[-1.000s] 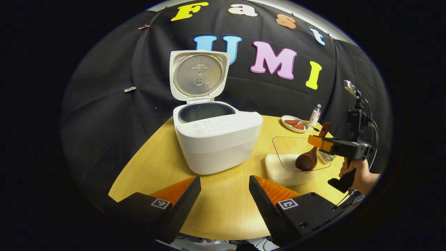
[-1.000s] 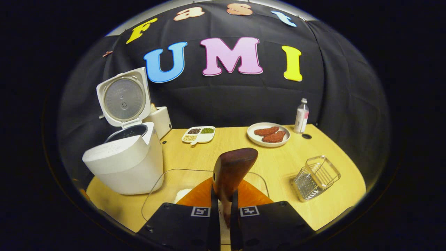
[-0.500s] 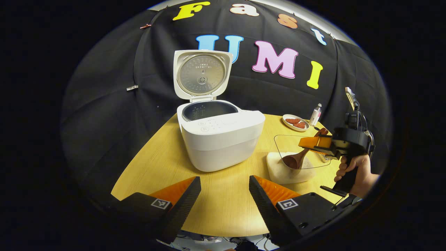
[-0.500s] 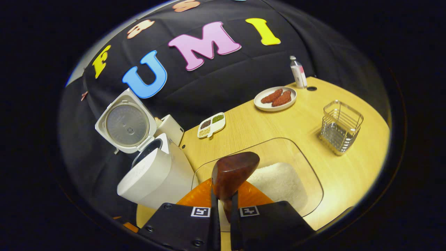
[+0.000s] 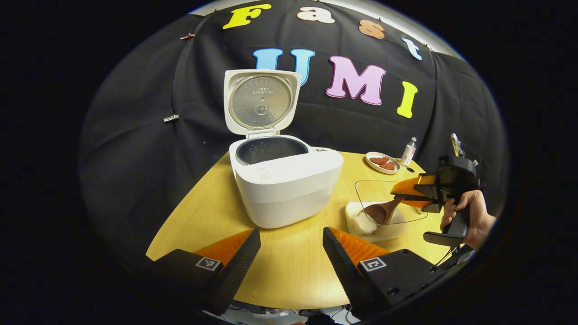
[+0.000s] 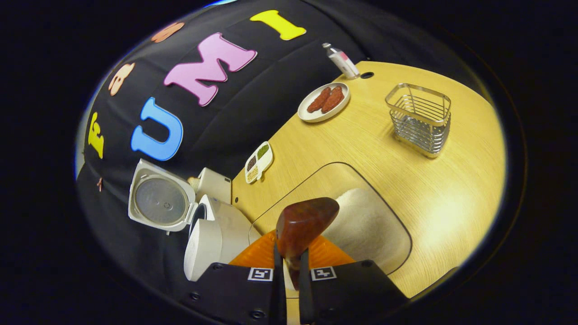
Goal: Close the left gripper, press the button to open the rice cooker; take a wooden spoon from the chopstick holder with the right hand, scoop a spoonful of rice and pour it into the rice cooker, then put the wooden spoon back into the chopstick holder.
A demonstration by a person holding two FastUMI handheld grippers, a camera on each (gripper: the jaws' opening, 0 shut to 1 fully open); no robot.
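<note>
A round-edged wooden table [image 5: 289, 271] is seen, with a white rice cooker [image 5: 289, 189] set on it near the back left edge, its lid raised. A small white box [image 6: 216, 184] is placed just behind the cooker. A divided dish of beans [image 6: 258, 161] is laid at the back edge. A plate of red pieces [image 6: 323, 102] and a bottle [image 6: 341, 61] are found toward the back right corner. A wire basket [image 6: 421, 118] stands near the right edge. A clear tub of rice [image 5: 384, 212] sits near the front right, beside the cooker.
</note>
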